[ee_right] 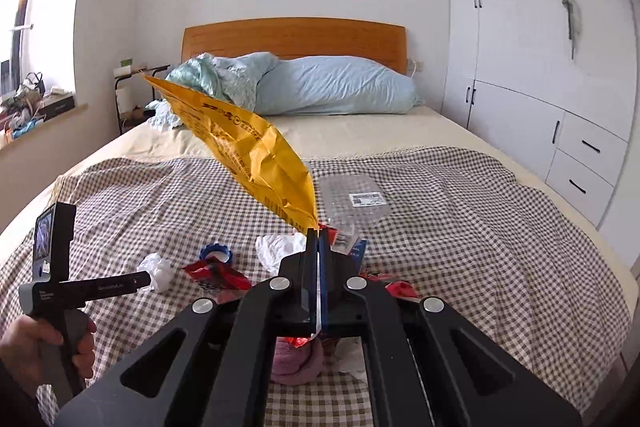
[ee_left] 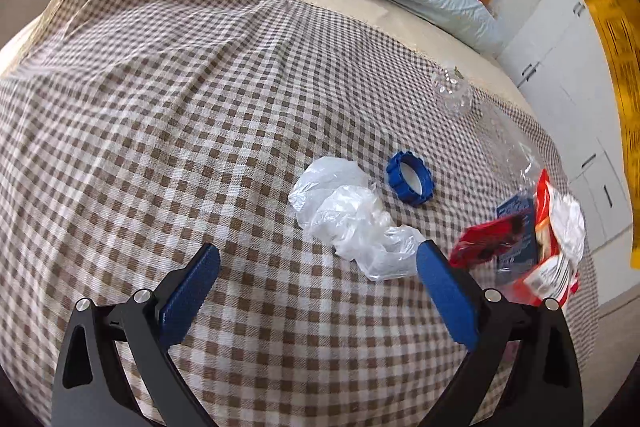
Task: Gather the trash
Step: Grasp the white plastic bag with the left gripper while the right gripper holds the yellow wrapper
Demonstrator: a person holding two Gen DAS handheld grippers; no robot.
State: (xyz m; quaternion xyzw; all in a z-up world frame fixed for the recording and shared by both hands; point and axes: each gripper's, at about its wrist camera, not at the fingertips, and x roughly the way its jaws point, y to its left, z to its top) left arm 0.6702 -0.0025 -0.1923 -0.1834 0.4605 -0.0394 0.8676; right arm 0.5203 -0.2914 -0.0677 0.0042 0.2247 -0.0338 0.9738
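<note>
On a bed covered with a brown checked blanket (ee_left: 160,115), we see trash scattered near the foot: a crumpled white plastic bag (ee_left: 352,219), a blue ring-shaped cap (ee_left: 410,179), red snack wrappers (ee_left: 492,239) and a clear plastic tray (ee_right: 352,199). Our right gripper (ee_right: 318,235) is clenched on the corner of a yellow plastic mailer bag (ee_right: 248,147), which rises stiffly up and to the left of the jaws. Our left gripper (ee_left: 318,259) is released, jaws spread wide, hovering just beside the white bag, whose nearest edge touches the right finger.

What could go wrong: the mailer is pinched only at one corner, so it may slip free if swung. The white bag is thin and slack; closing the left jaws off-centre could catch only a fold, or snag the blanket beneath it.
</note>
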